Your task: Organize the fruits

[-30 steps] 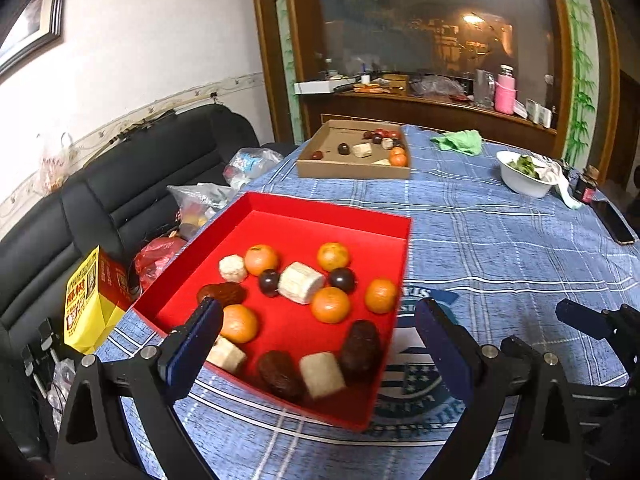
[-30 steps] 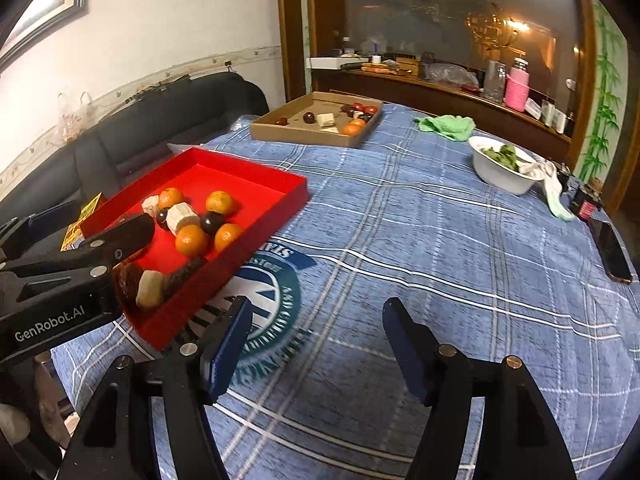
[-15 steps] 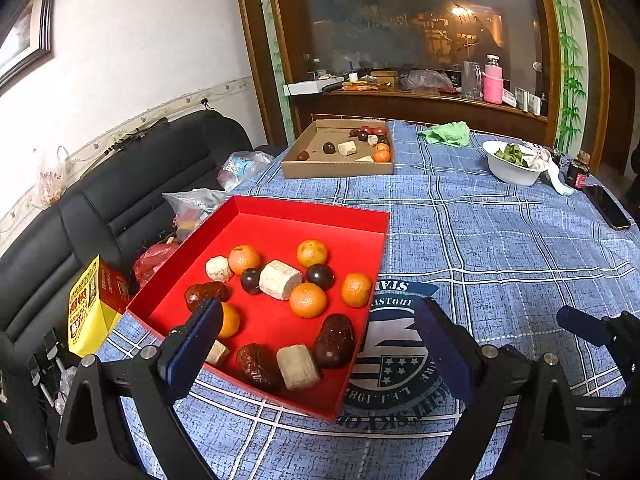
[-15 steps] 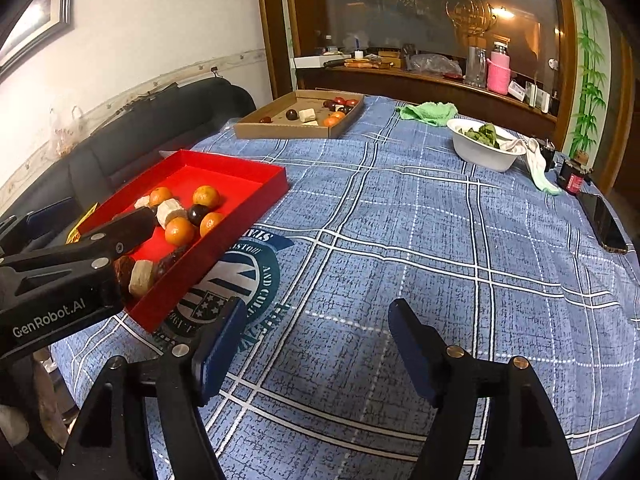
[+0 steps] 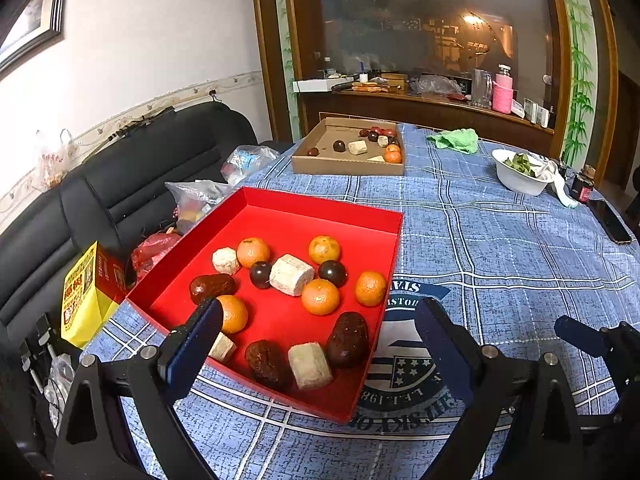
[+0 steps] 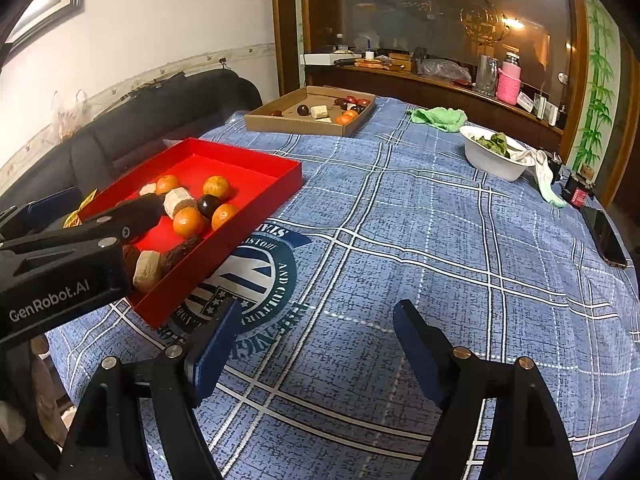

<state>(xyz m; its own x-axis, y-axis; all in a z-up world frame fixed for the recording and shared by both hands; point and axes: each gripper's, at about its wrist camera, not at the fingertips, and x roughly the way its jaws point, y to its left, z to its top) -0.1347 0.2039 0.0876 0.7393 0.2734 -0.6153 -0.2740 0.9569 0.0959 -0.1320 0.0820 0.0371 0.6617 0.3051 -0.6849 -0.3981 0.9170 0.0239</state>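
Observation:
A red tray (image 5: pixel 320 204) sits near the table's left edge with several oranges, dark round fruits, brown dates and pale cut chunks. My left gripper (image 5: pixel 318 322) hovers open over the tray's near edge, an orange (image 5: pixel 234 314) just behind its left finger, nothing held. A cardboard tray (image 5: pixel 344 168) further back holds more fruit. My right gripper (image 6: pixel 316 316) hangs over the bare blue cloth to the right of the red tray (image 6: pixel 256 158), its jaws opening with nothing between them. One of the left gripper's fingers (image 6: pixel 136 210) crosses the tray in the right wrist view.
A white bowl of greens (image 5: pixel 520 184), a green cloth (image 5: pixel 454 138), a small dark jar (image 5: pixel 582 188) and a phone (image 5: pixel 610 220) lie at the right. A black sofa (image 5: pixel 120 176) with bags and a yellow box (image 5: pixel 80 304) borders the table's left edge.
The right gripper's jaws have spread a little wider. Both views swayed slightly; the fruits and trays stayed put.

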